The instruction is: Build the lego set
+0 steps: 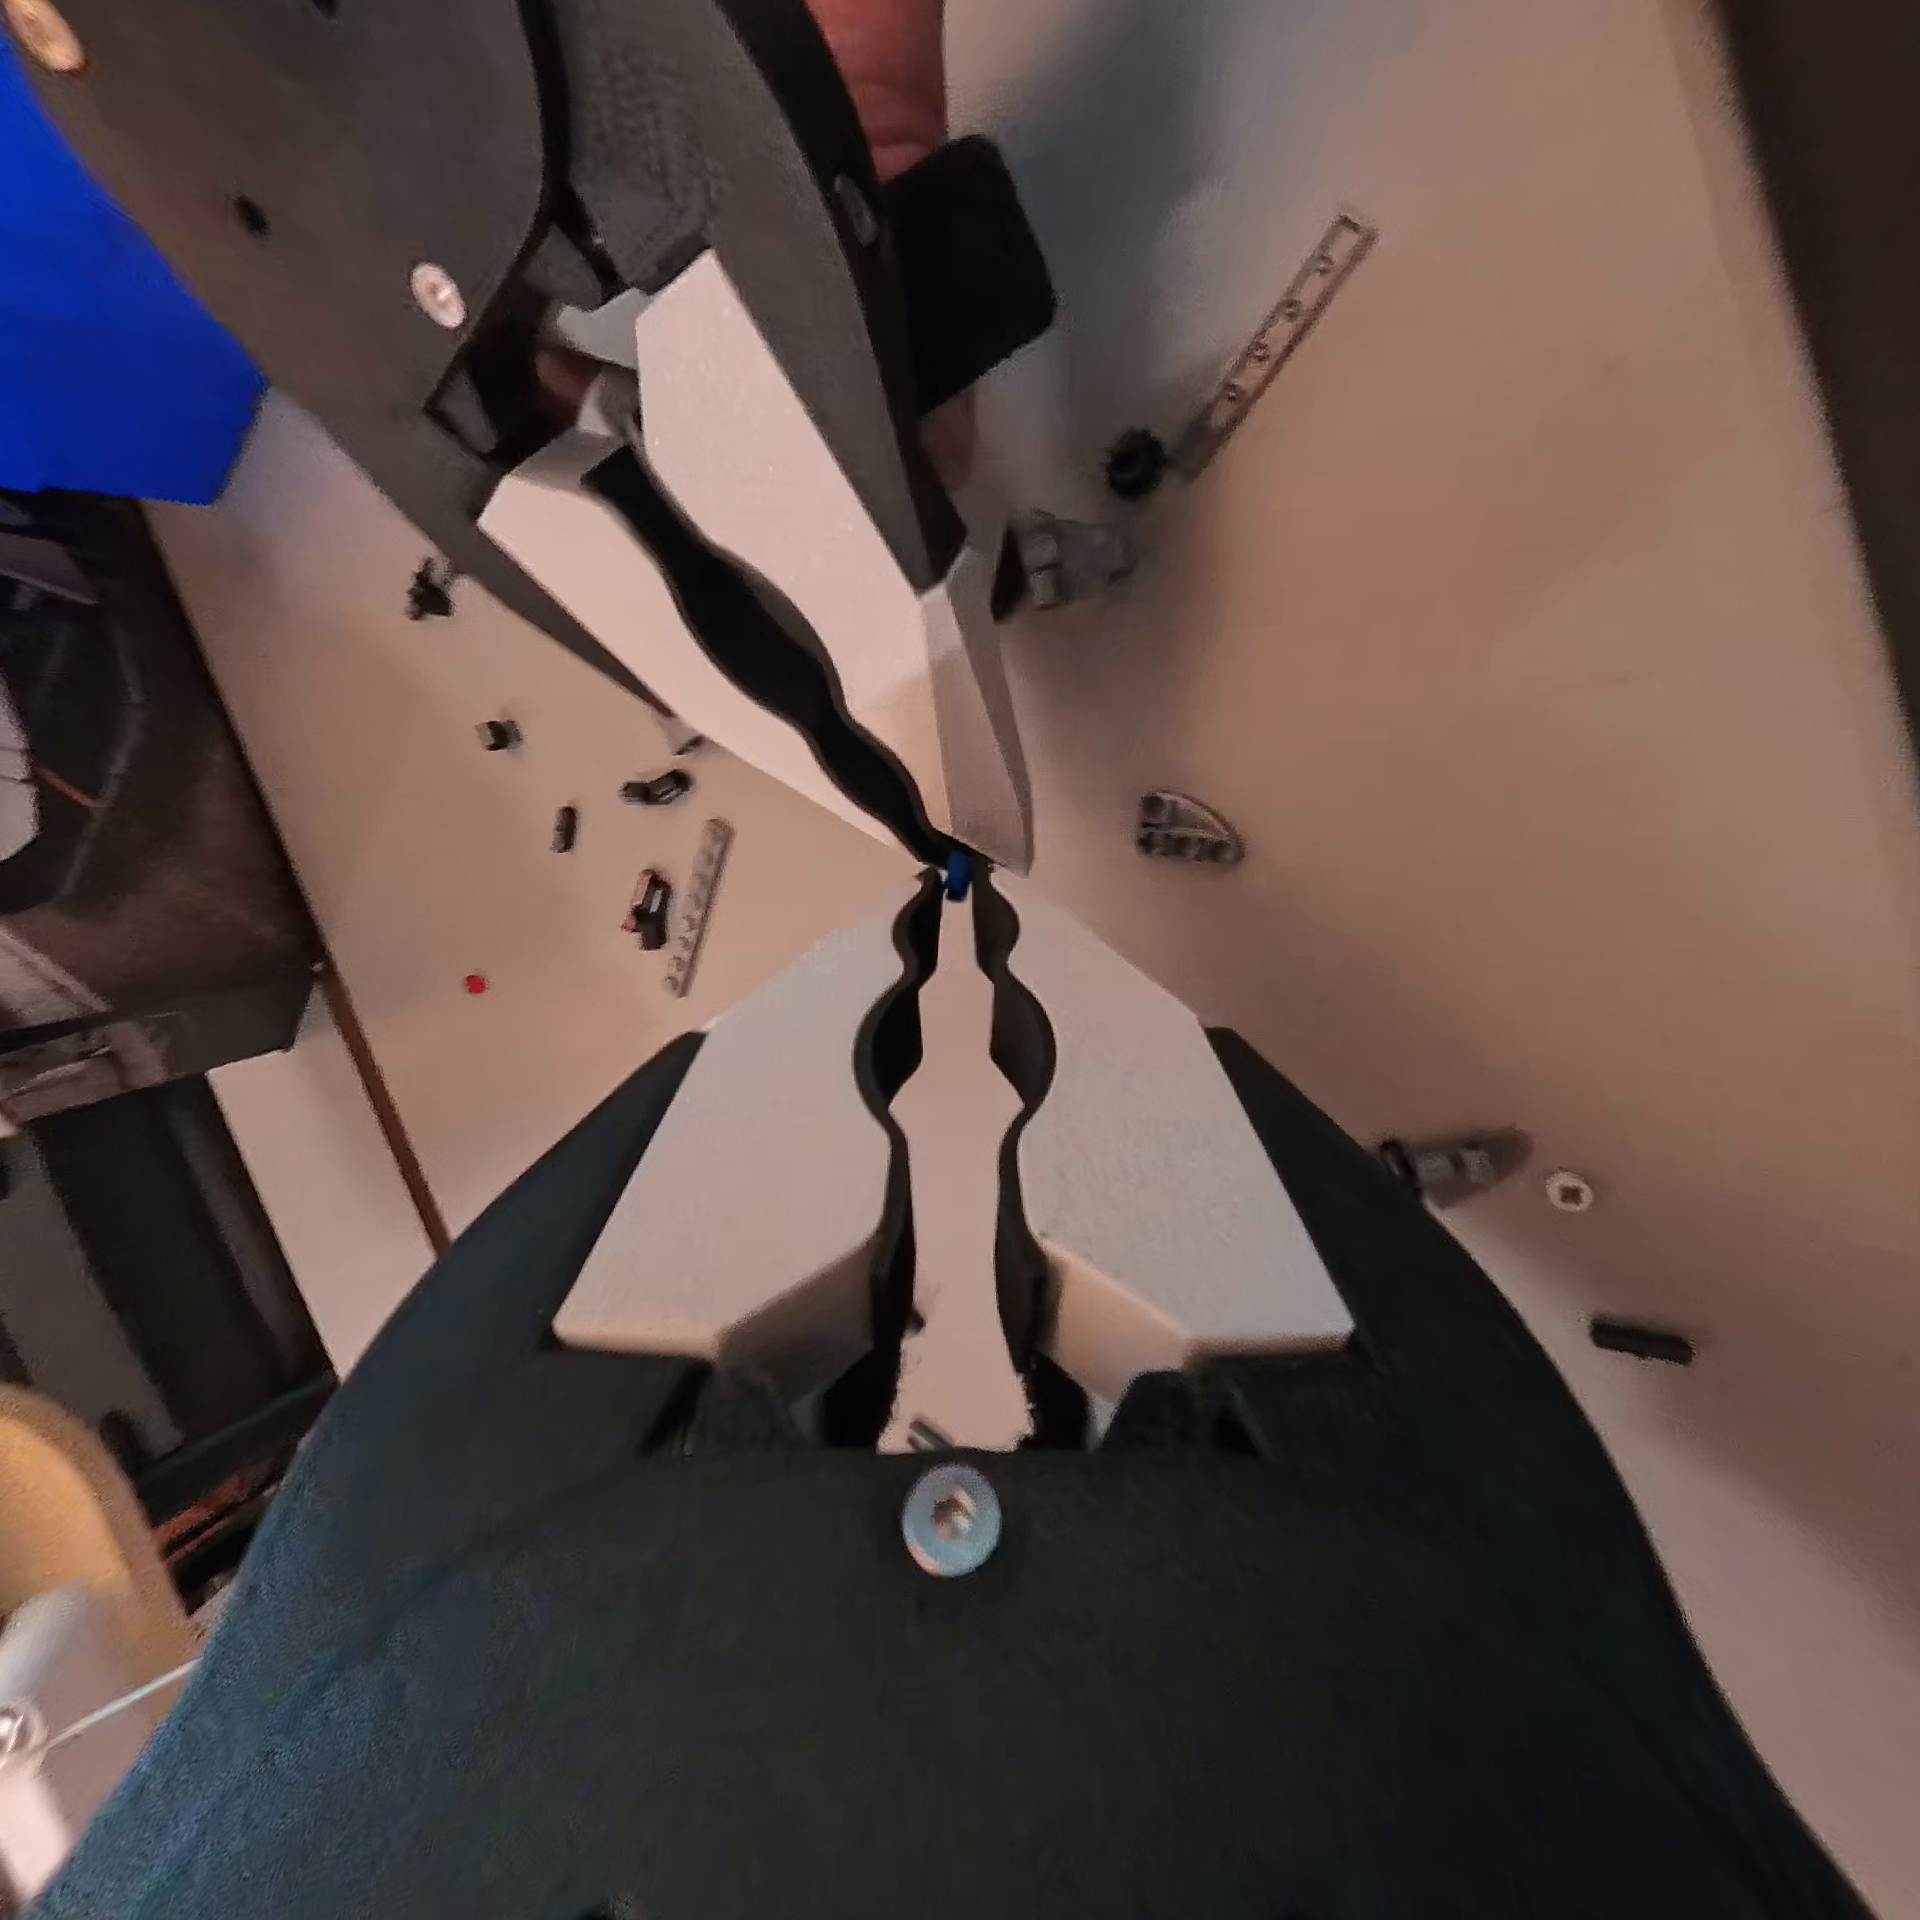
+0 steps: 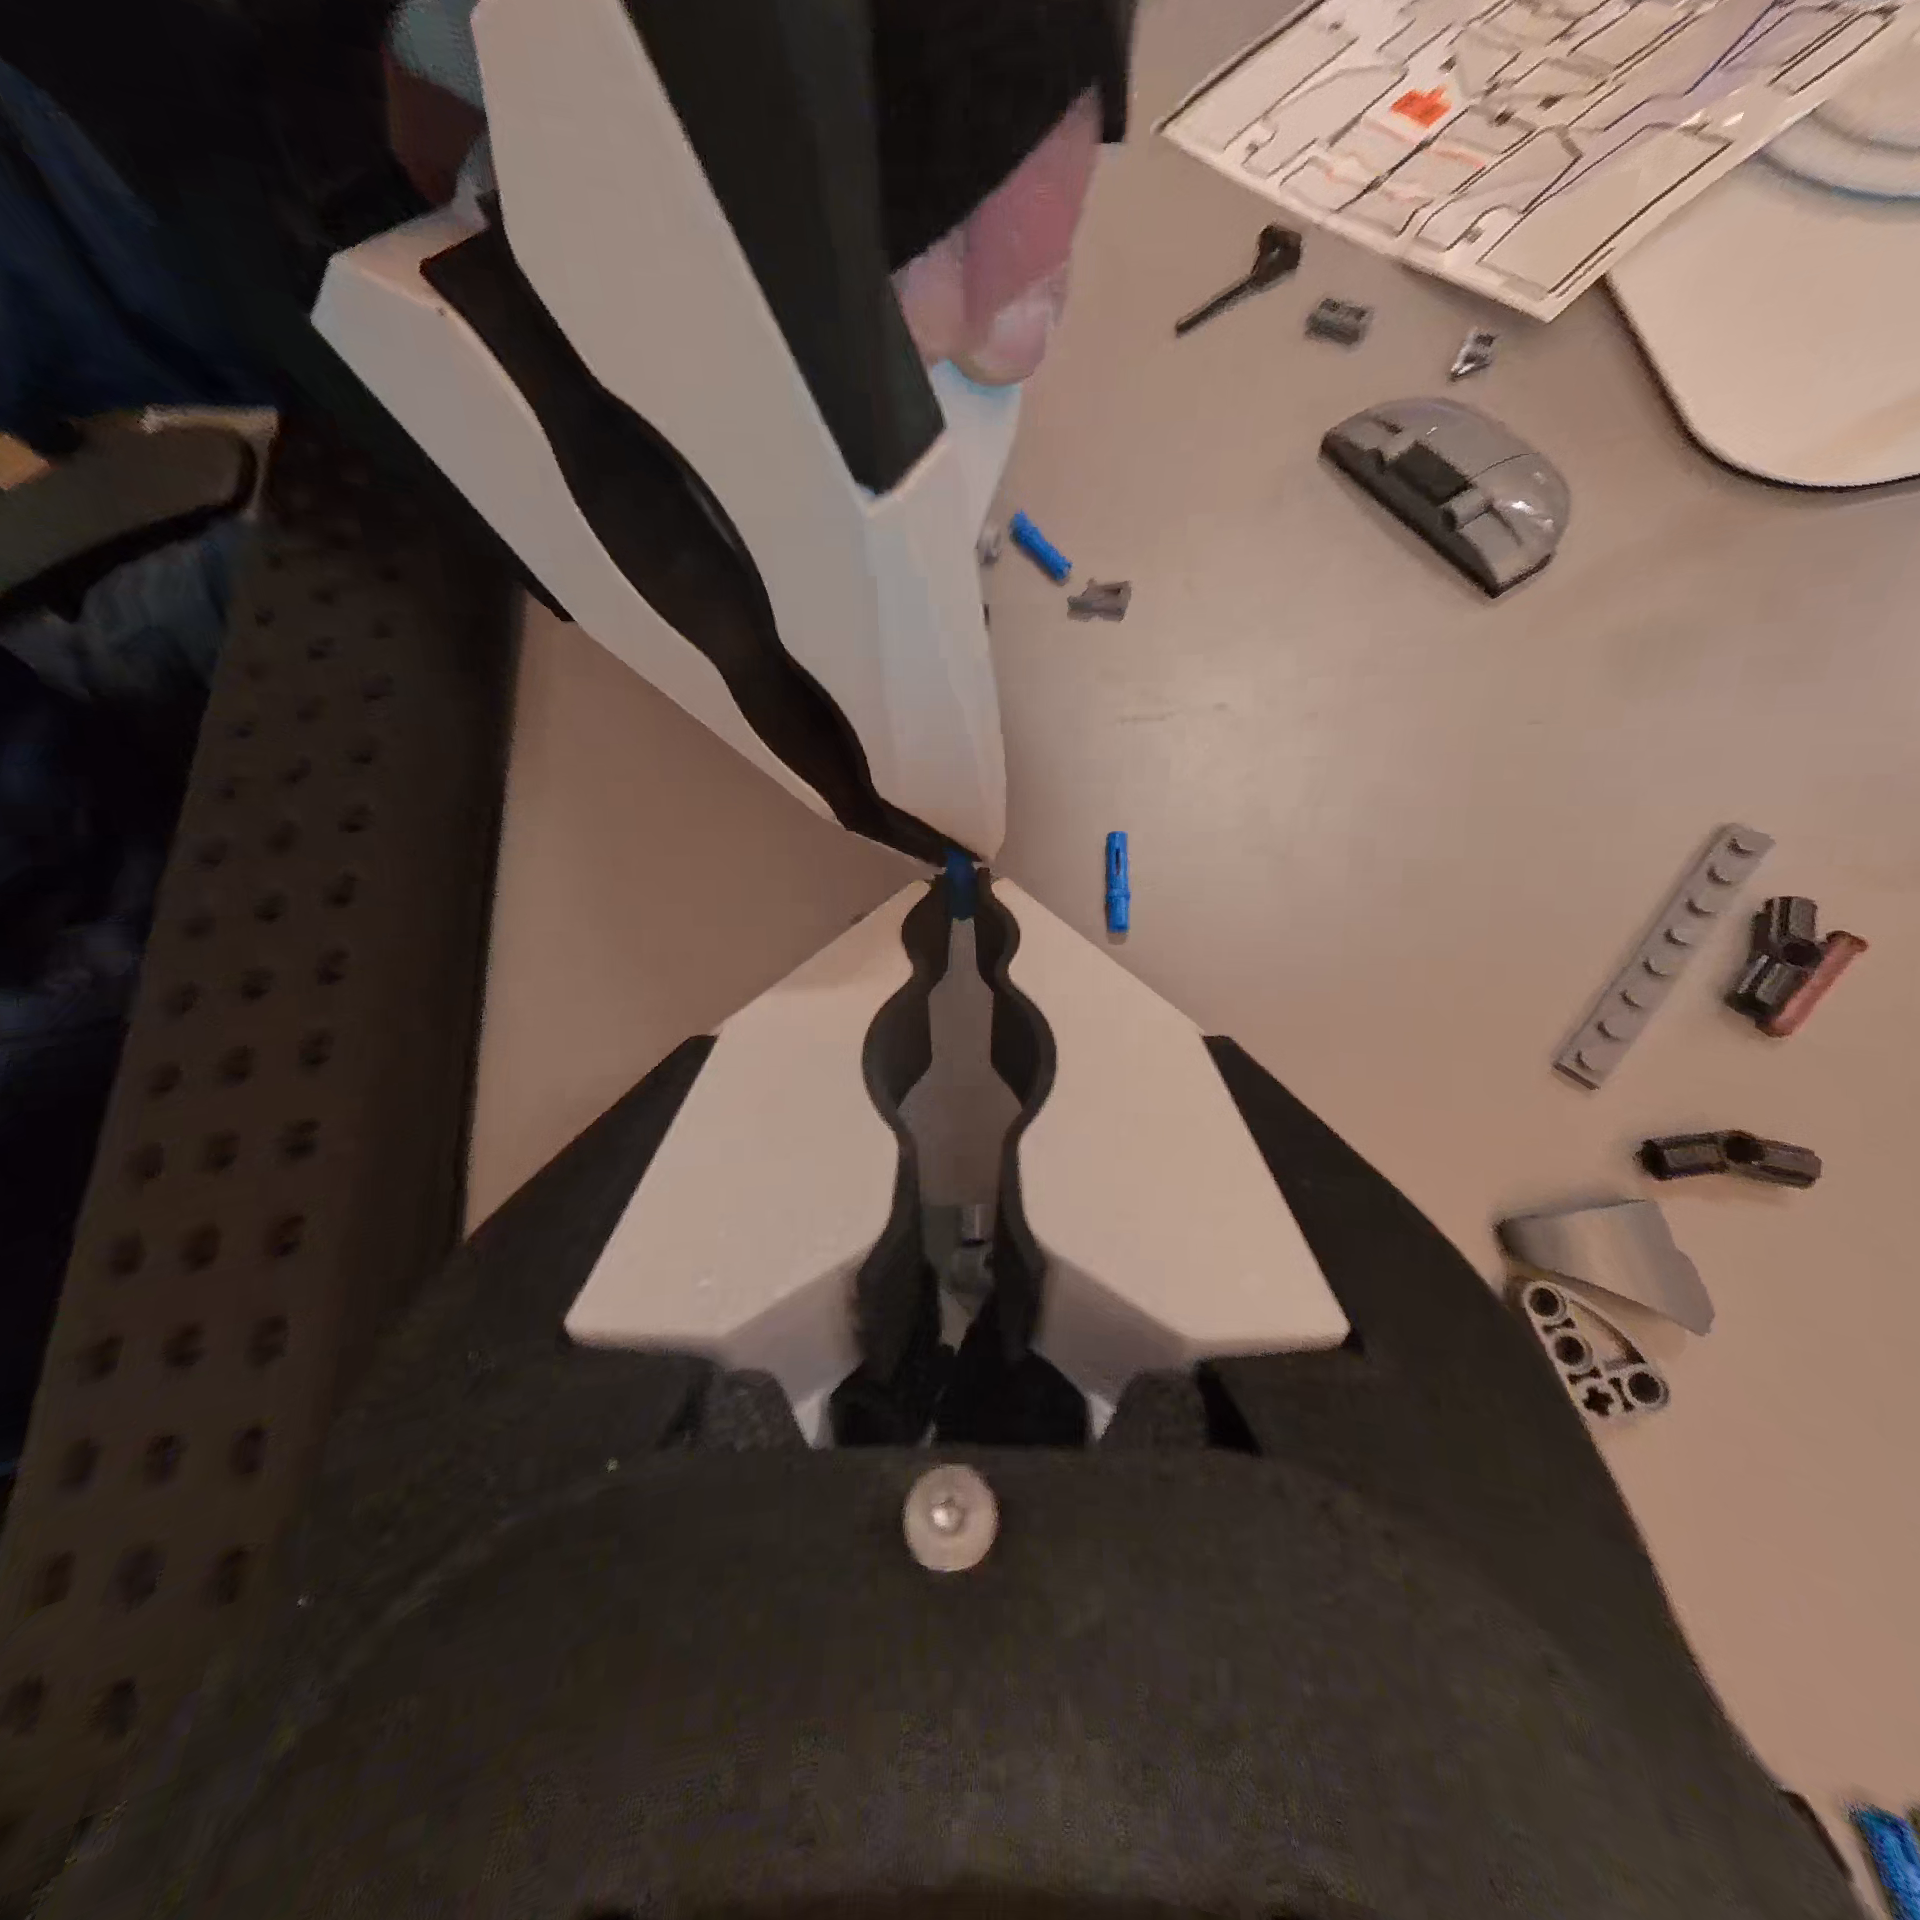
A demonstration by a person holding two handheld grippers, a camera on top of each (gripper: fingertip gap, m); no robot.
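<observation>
A small blue Lego pin (image 1: 957, 871) is held in the air between both grippers, which meet tip to tip above the beige table (image 1: 1455, 779). My left gripper (image 1: 956, 885) is shut on the near end of the pin. My right gripper (image 1: 961, 847) comes in from the upper left, jaws closed, tips on the pin's far end. In the right wrist view the same pin (image 2: 958, 885) sits between my right gripper's (image 2: 961, 899) tips. My left gripper (image 2: 951, 844) reaches down from above onto the pin. Most of the pin is hidden by the pads.
Loose parts lie on the table: two blue pins (image 2: 1115, 881) (image 2: 1039, 545), a grey curved piece (image 2: 1449, 494), a long grey plate (image 2: 1662, 956), black connectors (image 2: 1730, 1158), a grey wedge (image 2: 1605, 1262). An instruction sheet (image 2: 1507, 125) lies at the back. A black perforated board (image 2: 260, 1039) borders the left. Both grippers' tips are close together, under 4 cm apart. The long grey plate (image 2: 1662, 956) is about 15 centimeters from both grippers' fingertips. Seen from the left wrist view (image 1: 693, 908) as well.
</observation>
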